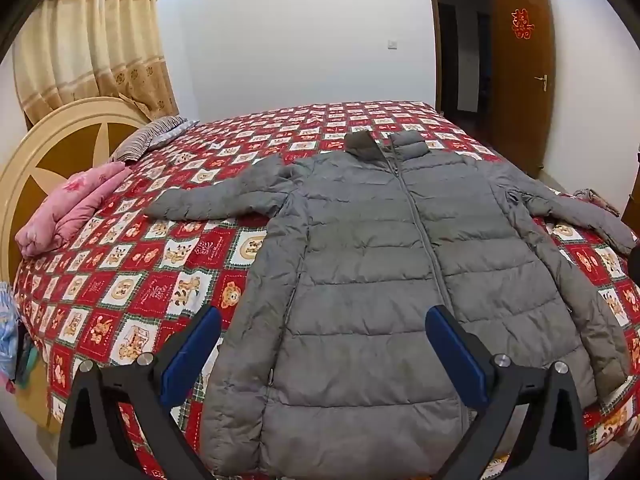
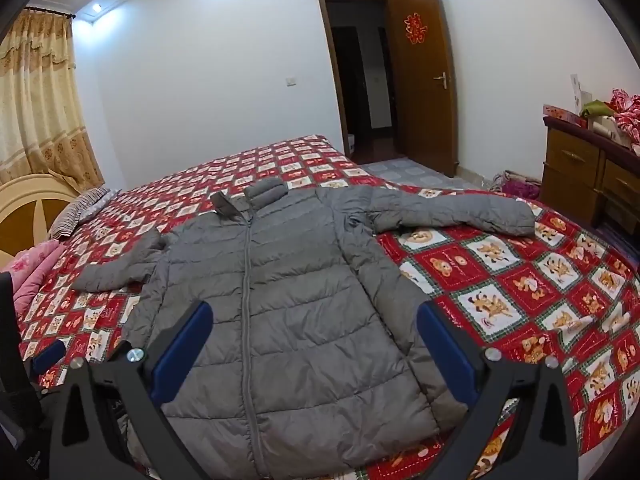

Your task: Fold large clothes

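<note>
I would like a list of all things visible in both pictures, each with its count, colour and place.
grey quilted puffer jacket: 1, grey, flat on bed, zipped, sleeves spread
red patchwork bedspread: 1, red-white, covers bed
pink folded blanket: 1, pink, by headboard
striped pillow: 1, grey-white, beyond blanket
cream round headboard: 1, cream-brown, left
beige curtain: 1, beige, left
brown wooden door: 1, brown, open
wooden dresser: 1, brown, right
left tongs: blue pads, open
right tongs: blue pads, open

The gray jacket [image 1: 376, 280] lies flat on the bed [image 1: 132, 280]. On the left of the jacket there is bare bedspread, then a pink blanket [image 1: 68, 208] and striped pillow [image 1: 148, 140] block. On its right, wide bare bedspread [image 2: 520, 304].
</note>
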